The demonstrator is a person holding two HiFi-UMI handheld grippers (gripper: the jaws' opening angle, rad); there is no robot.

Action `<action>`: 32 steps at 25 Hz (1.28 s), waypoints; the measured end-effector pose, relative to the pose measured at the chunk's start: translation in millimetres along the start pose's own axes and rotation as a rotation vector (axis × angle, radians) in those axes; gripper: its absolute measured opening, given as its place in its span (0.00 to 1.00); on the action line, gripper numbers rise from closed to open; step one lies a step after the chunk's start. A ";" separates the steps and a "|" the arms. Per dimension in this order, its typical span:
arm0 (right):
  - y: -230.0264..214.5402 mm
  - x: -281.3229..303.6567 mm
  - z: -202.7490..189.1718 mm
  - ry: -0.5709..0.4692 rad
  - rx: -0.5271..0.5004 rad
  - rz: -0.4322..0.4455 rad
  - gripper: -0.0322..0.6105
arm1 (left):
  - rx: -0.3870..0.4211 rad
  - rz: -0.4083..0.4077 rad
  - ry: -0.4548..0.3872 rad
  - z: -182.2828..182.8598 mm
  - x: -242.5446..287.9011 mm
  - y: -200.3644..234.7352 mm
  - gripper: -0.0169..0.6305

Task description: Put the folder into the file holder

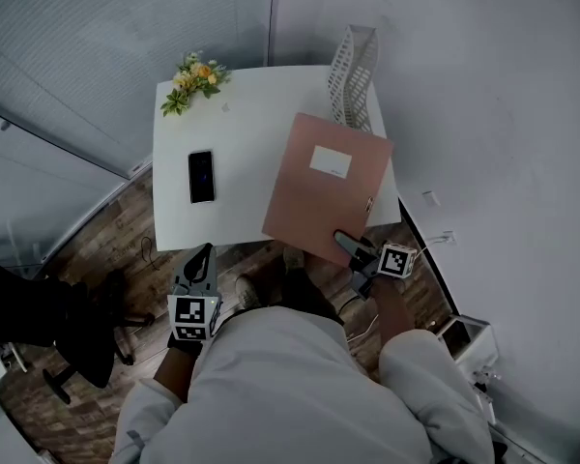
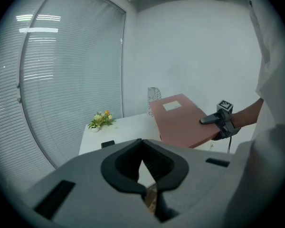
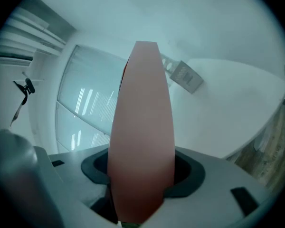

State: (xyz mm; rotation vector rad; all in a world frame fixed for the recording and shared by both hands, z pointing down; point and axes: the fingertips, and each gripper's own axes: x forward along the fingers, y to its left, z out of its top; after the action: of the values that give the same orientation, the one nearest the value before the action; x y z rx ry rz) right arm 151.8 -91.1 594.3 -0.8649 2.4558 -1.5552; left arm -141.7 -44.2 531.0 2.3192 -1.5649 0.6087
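A pink folder (image 1: pixel 324 187) with a white label is lifted over the right side of the white table (image 1: pixel 232 158), its face tilted up. My right gripper (image 1: pixel 353 249) is shut on the folder's near edge; in the right gripper view the folder's spine (image 3: pixel 142 132) fills the space between the jaws. The white lattice file holder (image 1: pixel 355 75) stands at the table's far right corner, just beyond the folder (image 2: pixel 183 120). My left gripper (image 1: pixel 201 259) hangs below the table's near edge with its jaws (image 2: pixel 149 184) shut and nothing in them.
A black phone (image 1: pixel 201 175) lies on the left part of the table. A small pot of yellow flowers (image 1: pixel 195 80) stands at the far left corner. A black office chair (image 1: pixel 48 322) is at the left on the wooden floor. A white wall runs close along the right.
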 end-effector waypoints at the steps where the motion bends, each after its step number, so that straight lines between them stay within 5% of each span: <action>1: 7.3 -2.9 14.1 -0.038 -0.035 -0.001 0.48 | -0.004 0.000 -0.003 -0.2 -0.1 0.6 0.04; 6: 24.3 -35.2 99.7 -0.270 -0.165 -0.156 0.48 | -0.010 0.000 -0.015 2.5 -1.4 4.4 0.04; 12: 69.0 -43.6 224.3 -0.496 -0.540 -0.359 0.48 | -0.037 0.015 -0.007 -0.6 -1.6 11.0 0.04; 16: 72.4 -30.8 274.0 -0.568 -0.690 -0.503 0.48 | -0.055 0.032 0.005 -7.2 -0.8 14.4 0.04; 22: 48.7 -11.6 306.0 -0.631 -0.718 -0.637 0.48 | -0.079 0.058 0.036 -17.9 -3.5 19.5 0.04; 32: 25.9 10.1 322.5 -0.662 -0.716 -0.683 0.48 | -0.114 0.077 0.093 -37.5 5.3 22.3 0.04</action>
State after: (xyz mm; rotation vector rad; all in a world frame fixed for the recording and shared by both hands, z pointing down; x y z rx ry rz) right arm 255.3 -345.2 422.6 -2.0690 2.2530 -0.2449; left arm -167.7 -40.0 566.2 2.1265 -1.6085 0.6191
